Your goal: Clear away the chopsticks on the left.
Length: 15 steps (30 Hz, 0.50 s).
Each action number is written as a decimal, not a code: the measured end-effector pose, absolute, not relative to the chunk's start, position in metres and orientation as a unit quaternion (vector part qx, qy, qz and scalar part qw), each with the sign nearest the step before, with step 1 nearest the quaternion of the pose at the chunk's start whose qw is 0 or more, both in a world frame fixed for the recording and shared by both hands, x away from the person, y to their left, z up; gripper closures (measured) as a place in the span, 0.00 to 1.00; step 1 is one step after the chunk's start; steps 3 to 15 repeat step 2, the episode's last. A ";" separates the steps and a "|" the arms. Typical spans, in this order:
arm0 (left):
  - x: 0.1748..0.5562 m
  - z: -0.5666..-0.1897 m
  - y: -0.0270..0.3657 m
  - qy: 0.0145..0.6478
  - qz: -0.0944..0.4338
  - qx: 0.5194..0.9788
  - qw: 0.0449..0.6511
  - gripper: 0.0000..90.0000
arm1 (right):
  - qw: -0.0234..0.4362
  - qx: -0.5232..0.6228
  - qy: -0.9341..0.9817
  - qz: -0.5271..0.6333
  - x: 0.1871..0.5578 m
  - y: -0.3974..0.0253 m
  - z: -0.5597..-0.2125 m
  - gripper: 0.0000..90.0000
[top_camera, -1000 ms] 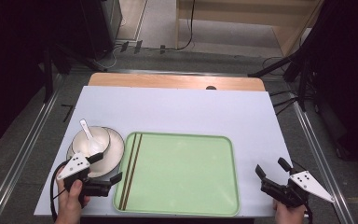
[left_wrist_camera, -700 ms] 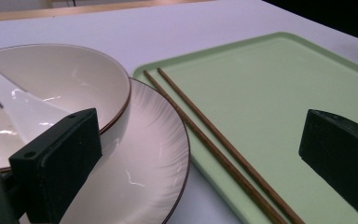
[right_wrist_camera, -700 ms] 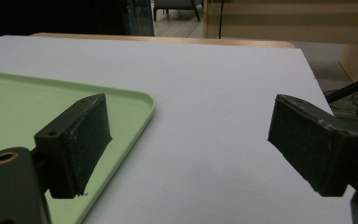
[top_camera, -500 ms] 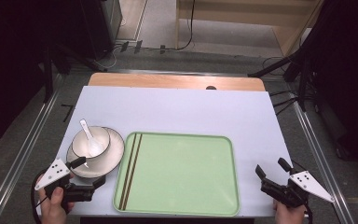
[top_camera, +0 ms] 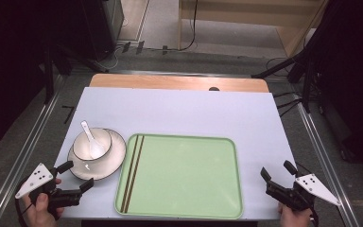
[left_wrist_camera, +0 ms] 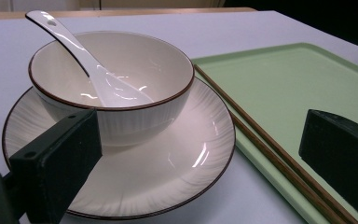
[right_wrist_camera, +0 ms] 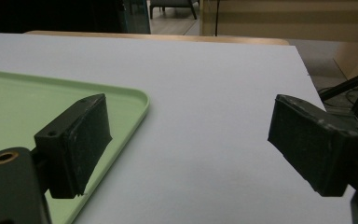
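A white bowl with a brown rim stands on a white plate at the table's left front. A white spoon leans in the bowl. To its right lies a light green tray with a pair of brown chopsticks along its left side. My left gripper stands open at the table's front left corner, just short of the plate. My right gripper stands open at the front right, beside the tray's right edge, with nothing between its jaws.
The white table top stretches bare behind the tray. A wooden strip runs along its far edge. Metal rails flank the table on both sides, with cables on the floor beyond.
My left gripper has drawn back toward the front left corner, away from the plate and bowl. The right gripper has stayed in place.
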<state>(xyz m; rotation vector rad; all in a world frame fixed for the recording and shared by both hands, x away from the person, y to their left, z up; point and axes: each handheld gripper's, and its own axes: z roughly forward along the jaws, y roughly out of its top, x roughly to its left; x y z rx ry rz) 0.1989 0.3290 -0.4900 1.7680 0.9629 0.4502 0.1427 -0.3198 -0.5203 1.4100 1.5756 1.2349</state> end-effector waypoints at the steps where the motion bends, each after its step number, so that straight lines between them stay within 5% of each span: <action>1: 0.200 -0.490 0.329 0.401 0.187 0.735 0.514 0.00 | 0.340 0.543 0.606 0.472 0.143 -0.320 -0.521 0.14; 15: 0.201 -0.490 0.329 0.401 0.186 0.734 0.515 0.00 | 0.340 0.543 0.606 0.472 0.143 -0.320 -0.521 0.14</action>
